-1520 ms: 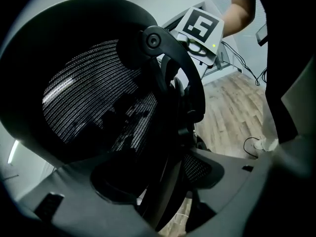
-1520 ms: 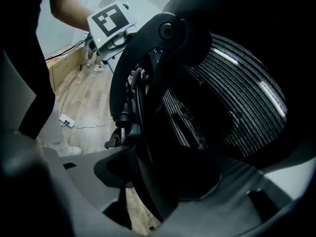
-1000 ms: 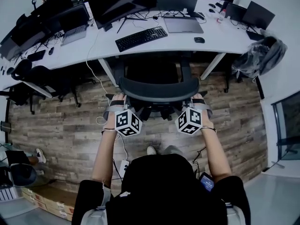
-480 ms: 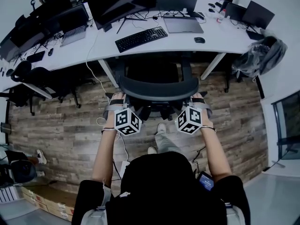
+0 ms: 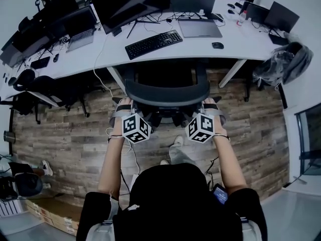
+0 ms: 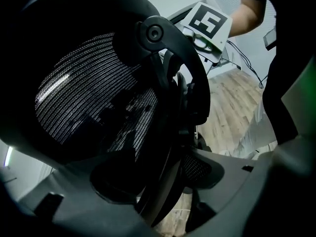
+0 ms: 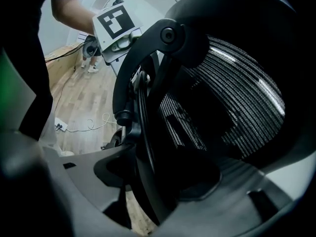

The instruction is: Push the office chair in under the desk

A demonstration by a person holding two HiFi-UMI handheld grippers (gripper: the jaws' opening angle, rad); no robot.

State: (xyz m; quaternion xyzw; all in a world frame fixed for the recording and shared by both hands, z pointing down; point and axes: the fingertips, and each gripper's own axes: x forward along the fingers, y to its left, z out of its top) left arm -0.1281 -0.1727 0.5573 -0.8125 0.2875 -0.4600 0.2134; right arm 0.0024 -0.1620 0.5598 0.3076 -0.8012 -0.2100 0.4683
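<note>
Clamping the backrest of the office chair [image 5: 167, 92] at either end, the left gripper [image 5: 123, 105] and right gripper [image 5: 210, 105] had jaws closed on its frame; its seat sat beneath the white curved tabletop [image 5: 200, 45], which carried a keyboard [image 5: 153, 43], over a wood-plank floor [image 5: 65, 139]

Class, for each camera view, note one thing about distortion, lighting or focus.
Head view: fisheye bends the long white desk into an arc, evenly lit. Left gripper view: black mesh office chair looms dark, light glinting through its mesh, close jaws soft. Right gripper view: likewise.
</note>
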